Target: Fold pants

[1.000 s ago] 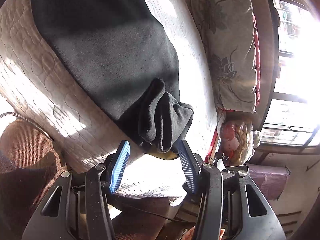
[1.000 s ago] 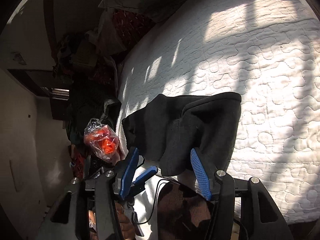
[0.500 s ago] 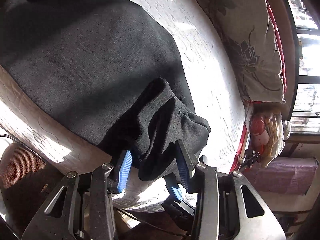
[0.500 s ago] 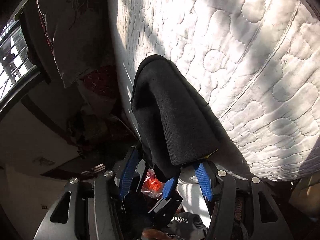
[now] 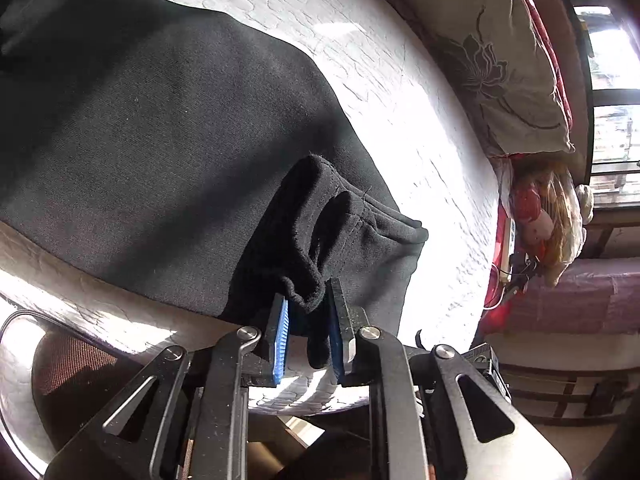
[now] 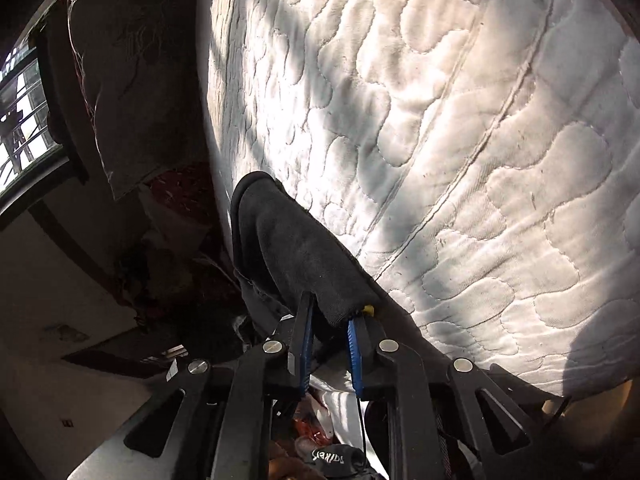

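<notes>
Your left gripper (image 5: 307,322) is closing its jaws on the black pants (image 5: 168,128), bunched at the bed (image 5: 432,128) edge. Your right gripper (image 6: 329,340) is likewise closing, cloth between its jaws.

The pants (image 5: 160,128) run off the left wrist view's left edge.

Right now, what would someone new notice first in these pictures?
The black pants sprawled across the sunlit white quilted mattress. Both grippers are closing on bunched edges at the near side: the left gripper on a rumpled hem, the right gripper on a folded corner.
</notes>
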